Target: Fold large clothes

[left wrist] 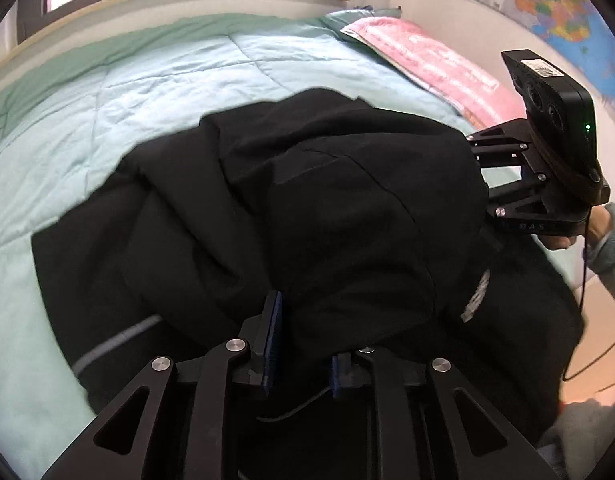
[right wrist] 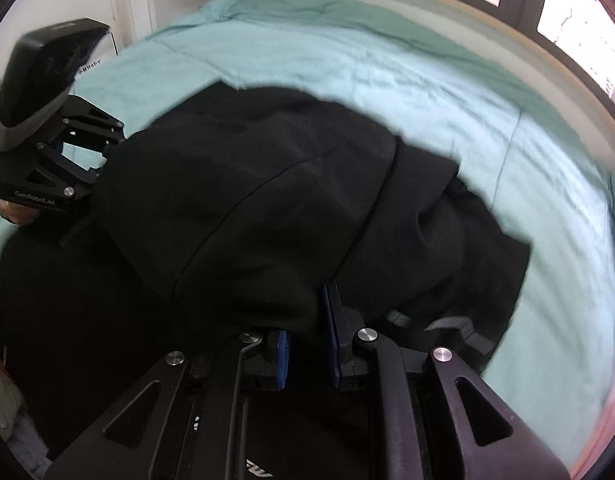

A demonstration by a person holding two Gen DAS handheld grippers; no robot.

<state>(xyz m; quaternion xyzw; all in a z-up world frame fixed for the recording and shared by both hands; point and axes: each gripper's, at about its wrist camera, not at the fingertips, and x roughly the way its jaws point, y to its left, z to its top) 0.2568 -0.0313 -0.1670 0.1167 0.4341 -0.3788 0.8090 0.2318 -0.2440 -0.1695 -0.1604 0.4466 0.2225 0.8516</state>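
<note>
A large black garment lies bunched on a light green quilted bed. It also fills the middle of the right wrist view. My left gripper is shut on a fold of the black cloth, which drapes over its right finger. My right gripper is shut on another fold of the same garment, with cloth between its blue pads. The right gripper shows at the garment's right edge in the left wrist view. The left gripper shows at its left edge in the right wrist view. Both lift the near edge.
A pink pillow lies at the bed's far right by a wall map. A window and a wooden ledge run along the far side of the bed. A grey stripe shows on the garment's lower left.
</note>
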